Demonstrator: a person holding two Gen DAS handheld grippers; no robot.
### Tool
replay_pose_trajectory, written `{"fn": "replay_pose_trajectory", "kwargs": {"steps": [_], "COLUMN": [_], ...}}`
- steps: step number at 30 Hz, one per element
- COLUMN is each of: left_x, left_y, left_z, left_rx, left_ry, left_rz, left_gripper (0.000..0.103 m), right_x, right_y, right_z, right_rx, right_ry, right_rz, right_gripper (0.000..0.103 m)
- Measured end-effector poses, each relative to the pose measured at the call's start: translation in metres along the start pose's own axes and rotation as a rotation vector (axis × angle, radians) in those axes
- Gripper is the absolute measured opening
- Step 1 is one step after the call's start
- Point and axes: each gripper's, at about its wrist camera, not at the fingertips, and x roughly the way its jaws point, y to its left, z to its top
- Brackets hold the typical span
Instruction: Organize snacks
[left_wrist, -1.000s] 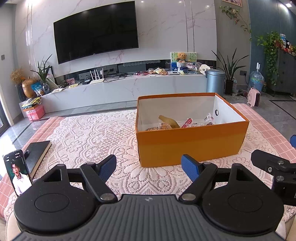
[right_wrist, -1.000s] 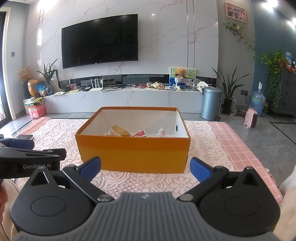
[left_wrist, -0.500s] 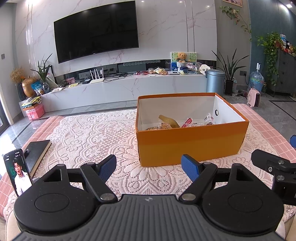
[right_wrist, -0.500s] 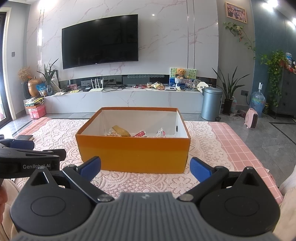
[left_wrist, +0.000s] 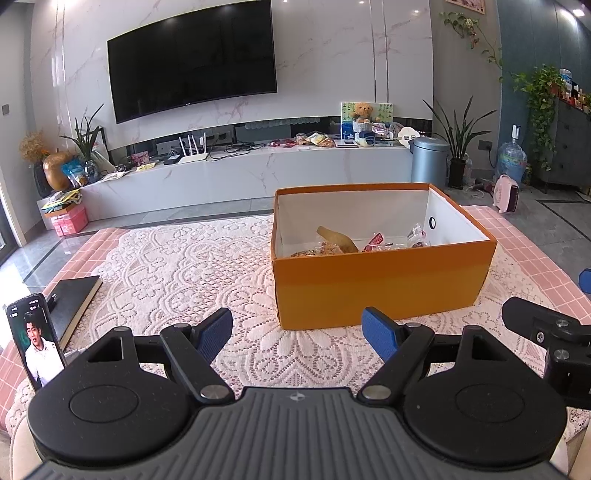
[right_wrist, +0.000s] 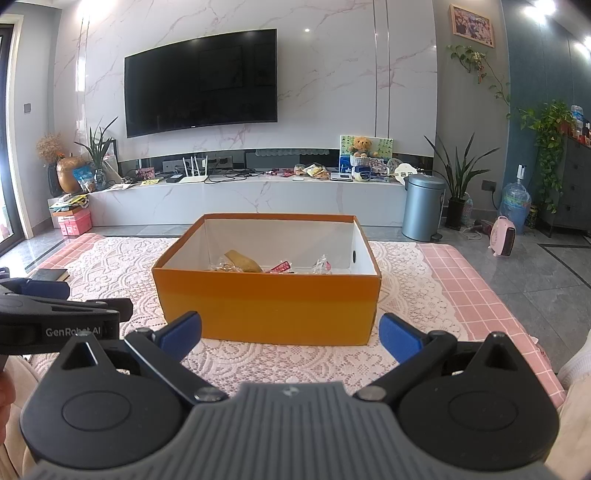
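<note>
Two claws hang low over the lace tablecloth (left_wrist: 177, 273), side by side, both facing one orange cardboard box (left_wrist: 380, 291). The left gripper (left_wrist: 297, 334) has its two blue pads spread wide with nothing between them; the box sits just ahead of it and a little to its right. The right gripper (right_wrist: 290, 332) is likewise spread wide and empty-handed, with the box straight ahead, its near wall filling the gap between the two pads.

Inside the box, toward its far wall, lie at least three snacks: one tan wrapped piece (left_wrist: 338, 240), one red-labelled packet (left_wrist: 376, 242) and one clear-wrapped sweet (left_wrist: 417, 236); more may be hidden by the near wall.

To the left of the left claw stand one phone (left_wrist: 35, 341) with a lit screen and one dark book (left_wrist: 72, 302) lying flat behind it.
</note>
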Motion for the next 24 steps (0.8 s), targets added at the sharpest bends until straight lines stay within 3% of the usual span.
{"fn": "replay_pose_trajectory", "kwargs": {"steps": [24], "left_x": [-0.0023], "left_y": [0.0016], "left_z": [-0.0014], "left_rx": [-0.023], "left_ry": [0.006], "left_rz": [0.008], "left_gripper": [0.093], "right_x": [0.0013], "right_y": [0.0004], "right_z": [0.0005], "right_rx": [-0.003], "right_ry": [0.004], "right_rz": [0.013], "right_gripper": [0.099]}}
